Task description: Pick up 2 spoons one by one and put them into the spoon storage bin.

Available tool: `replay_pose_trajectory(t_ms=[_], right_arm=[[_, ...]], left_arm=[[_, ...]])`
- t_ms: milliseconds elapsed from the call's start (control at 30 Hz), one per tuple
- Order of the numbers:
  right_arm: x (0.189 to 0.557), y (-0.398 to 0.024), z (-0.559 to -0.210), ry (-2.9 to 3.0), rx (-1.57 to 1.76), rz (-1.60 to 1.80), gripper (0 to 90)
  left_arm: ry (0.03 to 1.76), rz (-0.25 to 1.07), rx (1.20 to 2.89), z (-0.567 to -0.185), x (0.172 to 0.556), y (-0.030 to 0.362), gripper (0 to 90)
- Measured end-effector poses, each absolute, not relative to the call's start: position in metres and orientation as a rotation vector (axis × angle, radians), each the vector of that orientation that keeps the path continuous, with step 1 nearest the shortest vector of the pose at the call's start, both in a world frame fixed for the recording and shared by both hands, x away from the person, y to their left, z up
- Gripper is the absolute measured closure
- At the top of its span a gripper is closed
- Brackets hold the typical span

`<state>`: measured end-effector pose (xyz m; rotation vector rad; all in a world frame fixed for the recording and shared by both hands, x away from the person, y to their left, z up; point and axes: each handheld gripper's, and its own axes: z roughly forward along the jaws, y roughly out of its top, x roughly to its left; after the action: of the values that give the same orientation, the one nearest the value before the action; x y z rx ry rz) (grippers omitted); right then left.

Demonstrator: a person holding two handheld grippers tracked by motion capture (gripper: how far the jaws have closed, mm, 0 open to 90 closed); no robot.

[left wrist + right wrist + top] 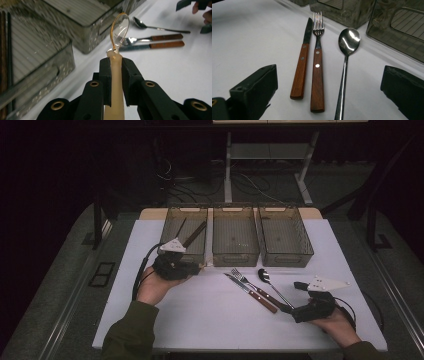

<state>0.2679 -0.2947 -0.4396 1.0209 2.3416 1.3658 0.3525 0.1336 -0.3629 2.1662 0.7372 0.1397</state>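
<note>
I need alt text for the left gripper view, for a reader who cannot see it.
The left gripper is shut on the cream handle of a clear plastic spoon, whose bowl points up. Behind lie a knife, a fork and a metal spoon on the white table, beside smoky plastic bins.

High view overhead facing forward, 2 gripper views close, low, sharing the fork [239, 276] [132, 40] [318, 32].
</note>
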Motion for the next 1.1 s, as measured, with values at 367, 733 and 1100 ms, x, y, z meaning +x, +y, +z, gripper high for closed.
replay_pose_trajectory(t_ms=[367, 733, 1100], right_arm=[[0.267, -0.294, -0.439, 2.34, 1.024, 1.377, 1.2], [0.267, -0.295, -0.439, 2.341, 1.023, 1.383, 1.2], [0.267, -0.296, -0.439, 2.34, 1.027, 1.39, 1.2]], left_arm=[[0.738, 0.145, 2.136, -0.348, 0.378, 0.105, 78.6], [0.752, 0.183, 2.111, -0.335, 0.409, 0.077, 78.5], [0.807, 0.237, 2.103, -0.345, 0.442, 0.046, 78.4]])
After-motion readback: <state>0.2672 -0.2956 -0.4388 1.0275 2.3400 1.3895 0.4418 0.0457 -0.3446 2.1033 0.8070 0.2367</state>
